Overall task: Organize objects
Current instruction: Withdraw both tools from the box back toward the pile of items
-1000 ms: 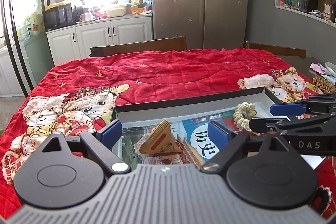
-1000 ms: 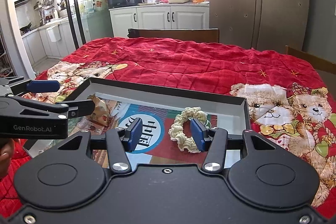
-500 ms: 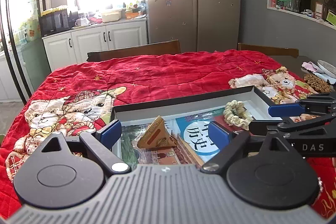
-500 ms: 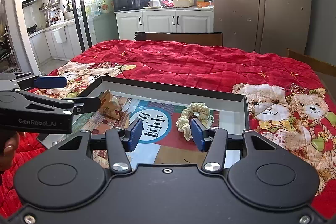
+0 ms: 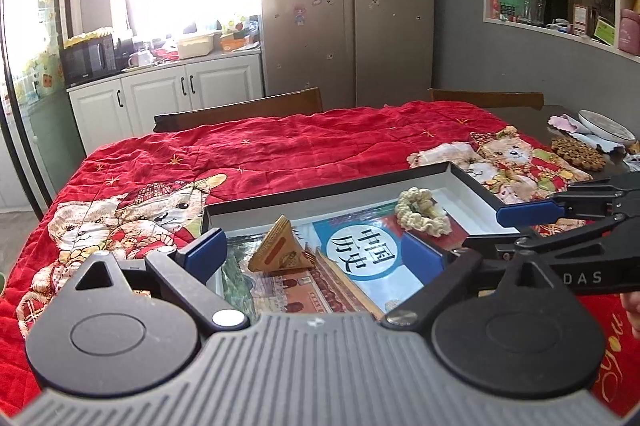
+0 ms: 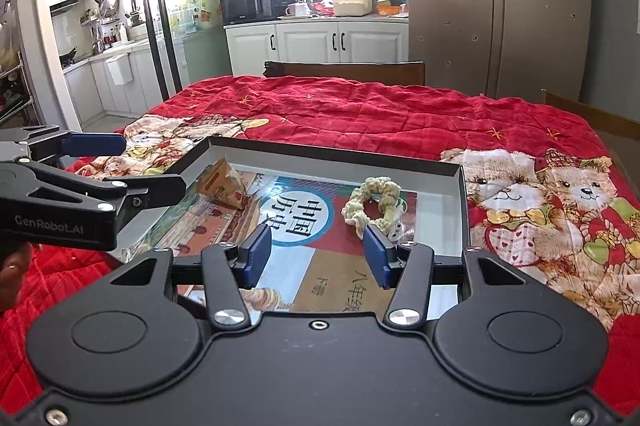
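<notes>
On the tabletop, which a red quilt (image 5: 304,150) is covering, a shallow dark tray (image 5: 320,191) is lying near the near edge, and the things to organize are sitting inside it. A history book (image 6: 296,222) is lying flat on the tray floor and is filling most of it, probably so that the smaller things can rest on top of it.

Toward the left side of the tray, a small triangular paper packet (image 5: 280,250) is standing on the book near the far left corner. The left gripper (image 5: 316,254) is hovering low over the near left part of the tray, pointing forward and slightly down. Its fingers are spread wide with nothing between them, and the packet is appearing just beyond the gap, apart from both pads. I judge it is lining up with the packet or has just let it go; I cannot tell which.

Toward the right side, a cream crochet ring (image 6: 374,204) is lying on the book near the far right corner. The right gripper (image 6: 318,256) is hovering over the near edge of the tray, level and pointing forward. Its fingers are also released and holding nothing, and the ring is lying a little past the right finger, not touching it.
</notes>
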